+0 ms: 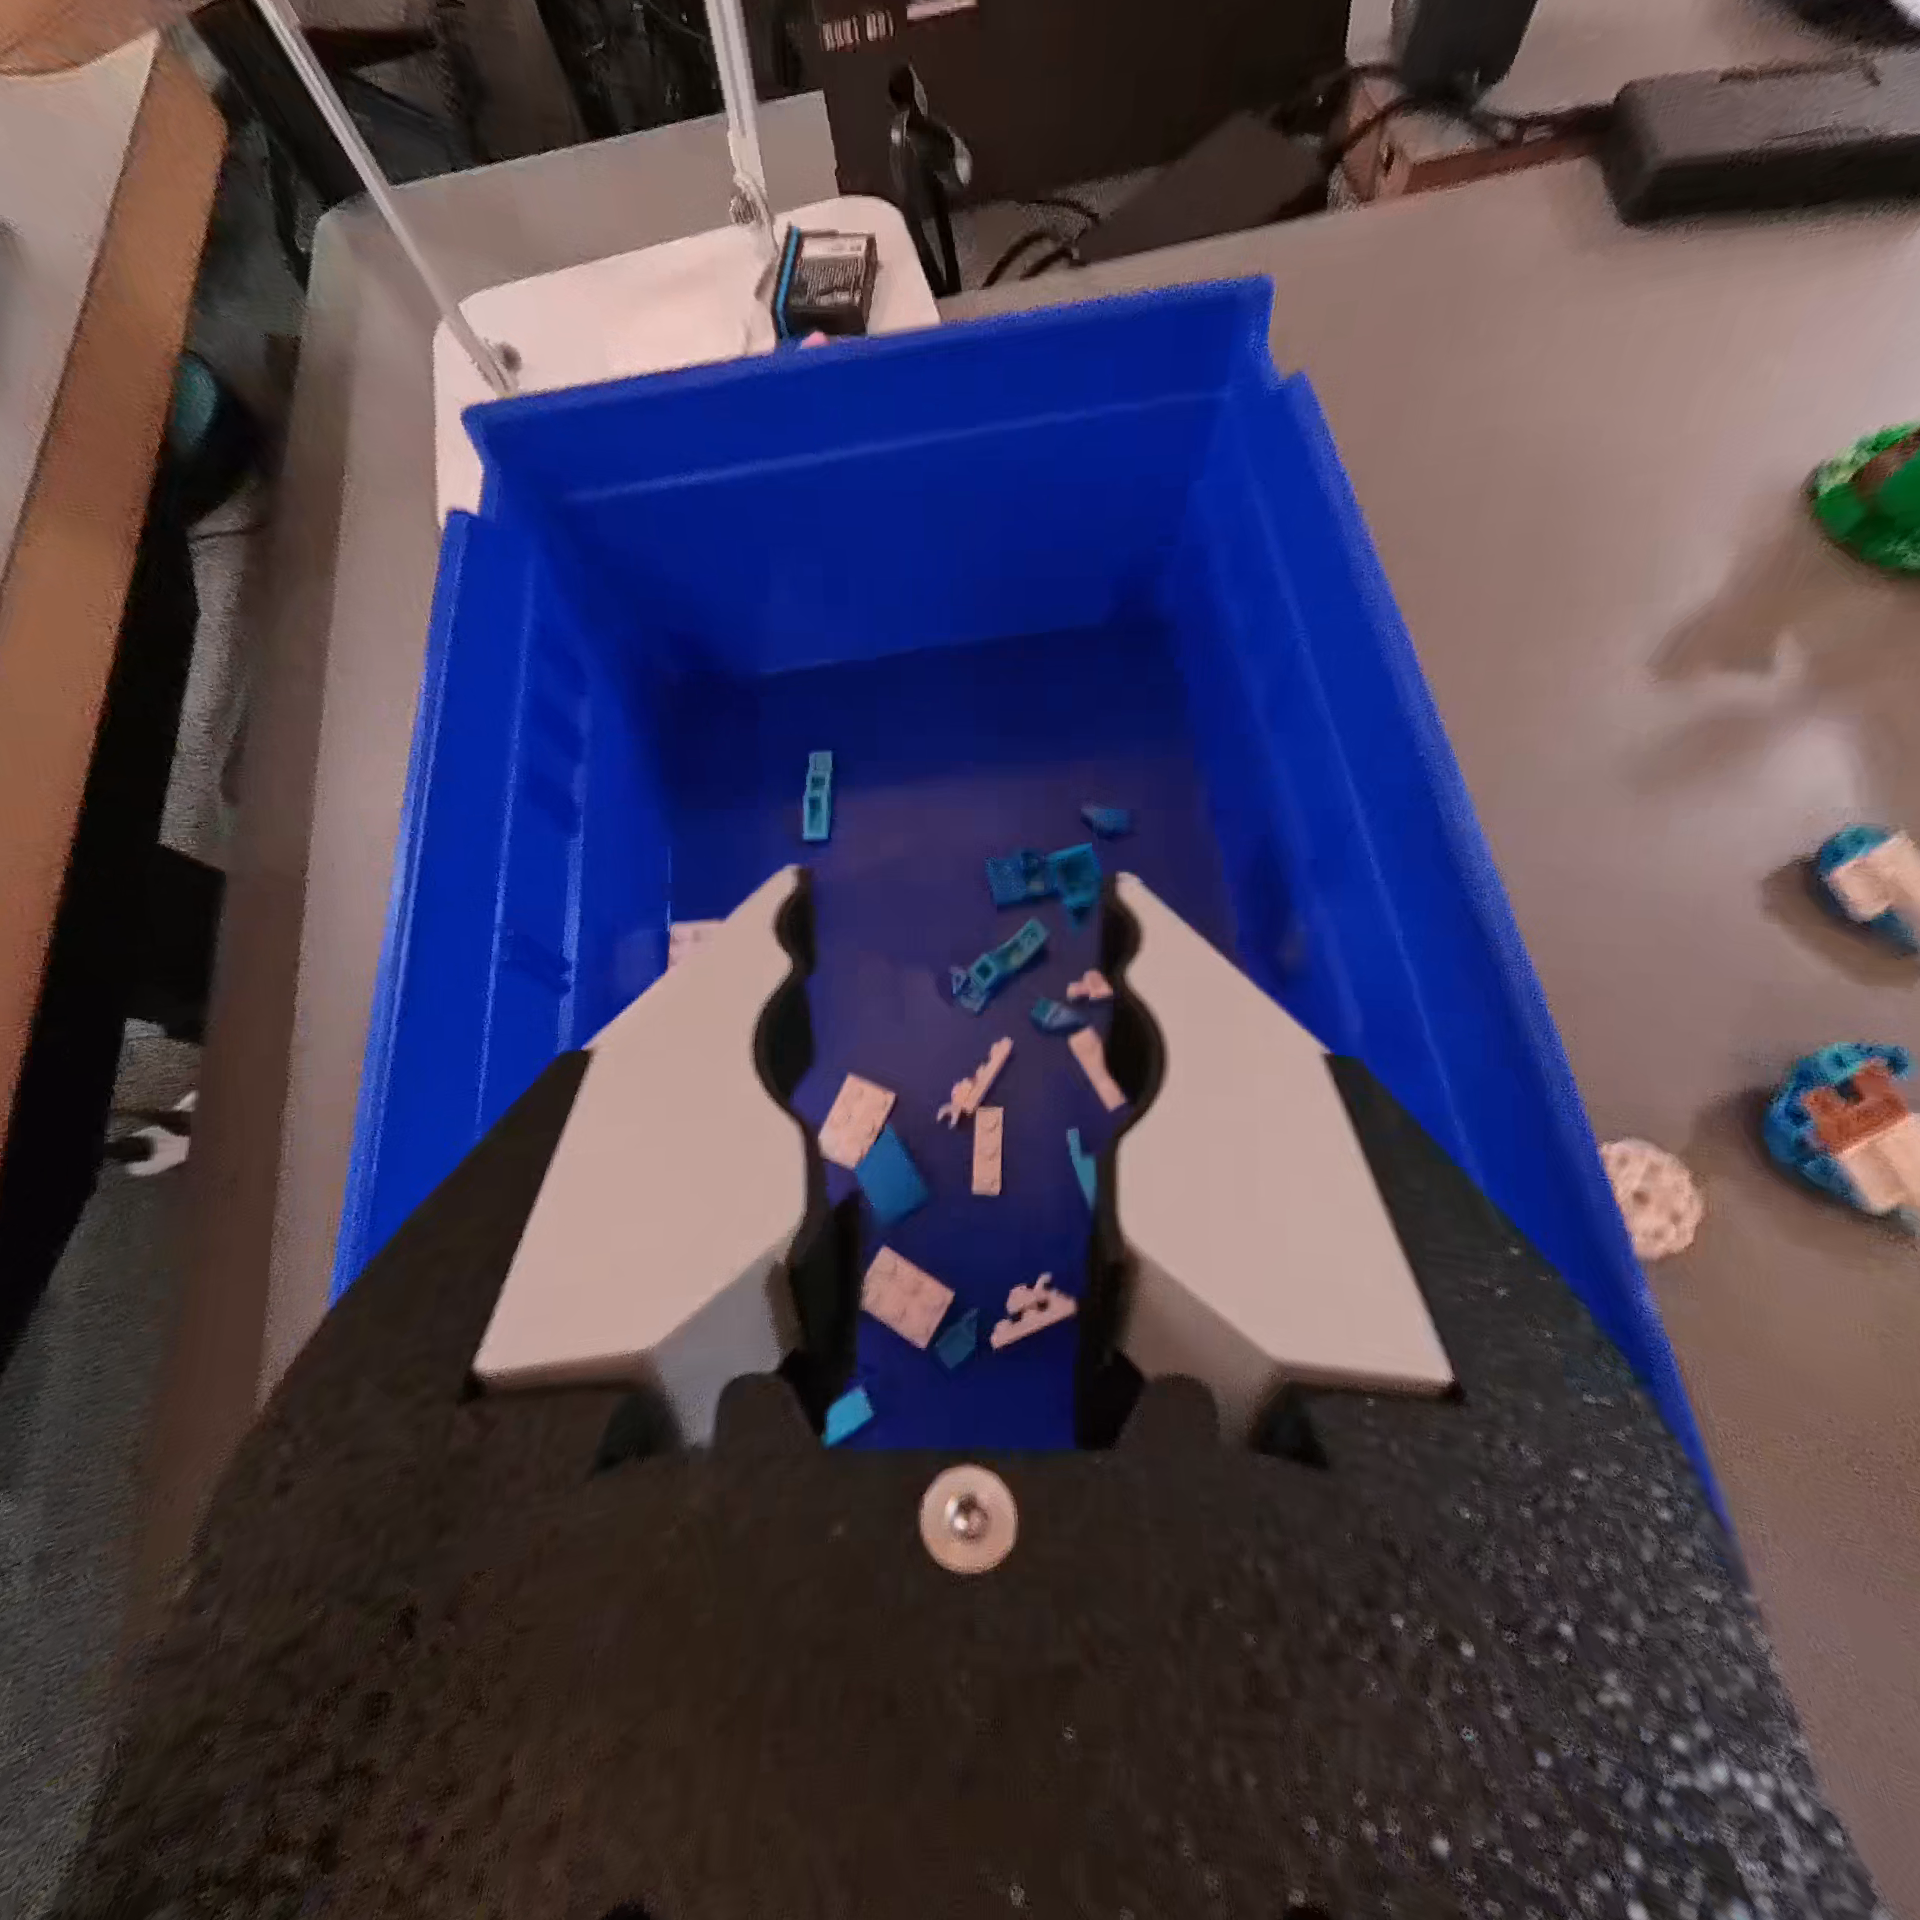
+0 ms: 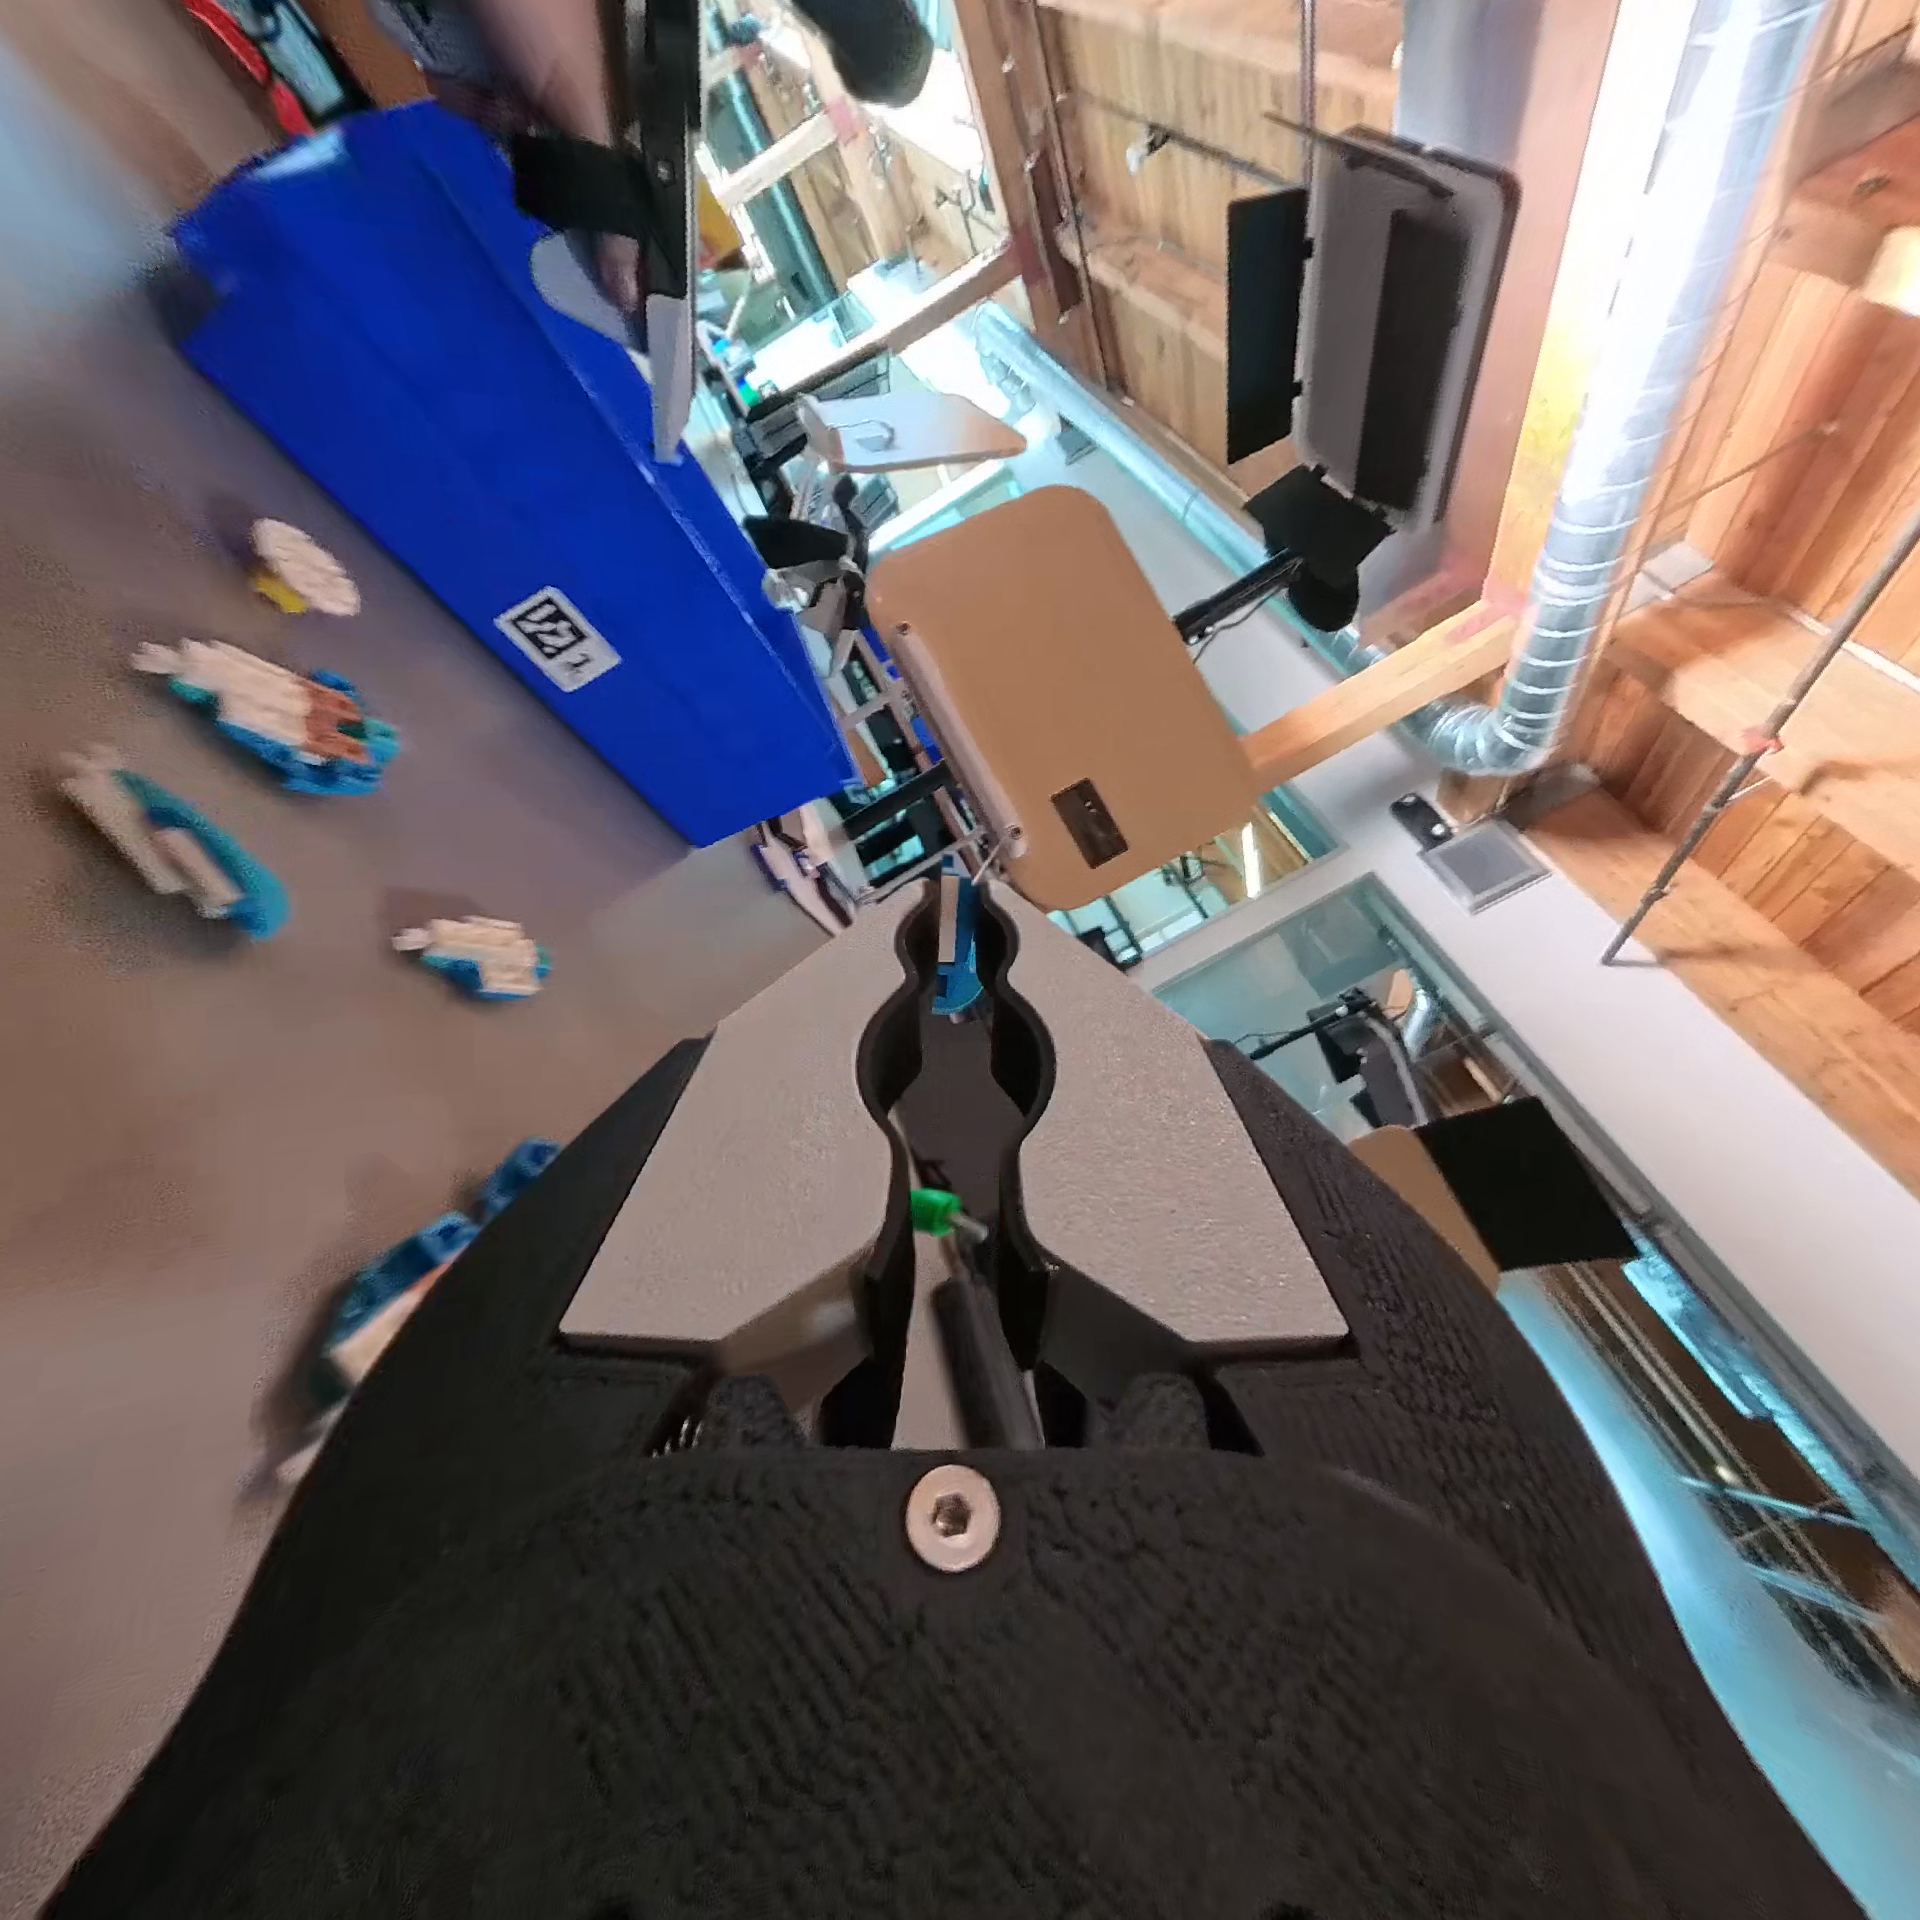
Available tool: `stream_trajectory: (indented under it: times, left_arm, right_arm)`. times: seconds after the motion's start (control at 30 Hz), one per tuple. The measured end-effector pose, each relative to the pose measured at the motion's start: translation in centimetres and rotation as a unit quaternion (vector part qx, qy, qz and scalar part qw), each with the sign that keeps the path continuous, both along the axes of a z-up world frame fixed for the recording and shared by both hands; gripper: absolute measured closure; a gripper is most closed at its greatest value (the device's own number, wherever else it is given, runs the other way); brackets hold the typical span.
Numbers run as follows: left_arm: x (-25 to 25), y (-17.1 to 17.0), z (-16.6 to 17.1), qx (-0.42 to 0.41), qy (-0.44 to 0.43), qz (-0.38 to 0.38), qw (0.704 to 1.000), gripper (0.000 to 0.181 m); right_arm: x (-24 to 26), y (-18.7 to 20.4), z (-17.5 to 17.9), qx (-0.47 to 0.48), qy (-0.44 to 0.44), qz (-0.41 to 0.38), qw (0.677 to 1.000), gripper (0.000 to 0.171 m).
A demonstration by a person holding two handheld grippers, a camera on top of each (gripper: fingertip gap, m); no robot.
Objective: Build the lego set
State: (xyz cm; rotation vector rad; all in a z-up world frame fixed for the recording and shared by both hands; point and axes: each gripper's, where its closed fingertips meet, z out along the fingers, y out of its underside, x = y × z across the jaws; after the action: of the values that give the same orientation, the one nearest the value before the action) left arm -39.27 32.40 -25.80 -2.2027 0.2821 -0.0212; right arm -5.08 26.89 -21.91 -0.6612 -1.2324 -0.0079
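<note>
My left gripper (image 1: 961, 883) is open and empty, held over a deep blue bin (image 1: 862, 488). Several small blue and tan bricks (image 1: 971, 1132) lie loose on the bin's floor below the fingers. My right gripper (image 2: 961, 906) is tilted on its side above the table and is shut on a small blue-and-white brick piece (image 2: 961, 982) near its tips. In the right wrist view the bin (image 2: 468, 416) lies to the upper left, with the left gripper (image 2: 665, 312) above it.
Small brick models lie on the grey table right of the bin: a green one (image 1: 1870, 499), blue-and-white ones (image 1: 1865, 894) (image 1: 1849, 1132) (image 2: 281, 717) (image 2: 478, 956) and a white round piece (image 1: 1652, 1200). A white base holding a black box (image 1: 826, 281) stands behind the bin. The table edge (image 1: 301, 727) runs close on the left. My hands' fingertips stand some 35 cm from each other.
</note>
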Motion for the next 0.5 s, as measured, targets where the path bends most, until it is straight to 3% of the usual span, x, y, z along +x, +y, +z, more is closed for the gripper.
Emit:
stream_trajectory:
  times: [0.03, 0.1, 0.23, 0.37, 0.5]
  left_arm:
    - [0.2, 0.6, 0.8, 0.014, -0.007, 0.003, 1.0, 0.12]
    - [0.9, 1.2, 4.0, 0.078, 0.0, 0.004, 0.997, 0.119]
    - [2.8, 0.6, 8.2, 0.14, 0.07, 0.018, 0.988, 0.105]
    - [1.3, 0.5, 7.0, 0.103, 0.182, 0.028, 0.978, 0.109]
    - [0.0, 0.6, 3.1, 0.02, 0.085, 0.009, 0.996, 0.106]
  right_arm:
    - [-0.2, 0.7, 0.3, 0.011, 0.001, 0.0, 1.0, 0.167]
    - [-0.3, 1.7, 0.9, 0.035, 0.005, -0.007, 0.999, 0.168]
    - [-0.3, 2.1, 1.7, -0.042, 0.067, 0.012, 0.997, 0.168]
    - [-0.6, 2.0, 2.5, -0.163, 0.145, 0.051, 0.975, 0.168]
    - [-1.4, 2.6, 0.9, -0.216, 0.147, 0.036, 0.965, 0.167]
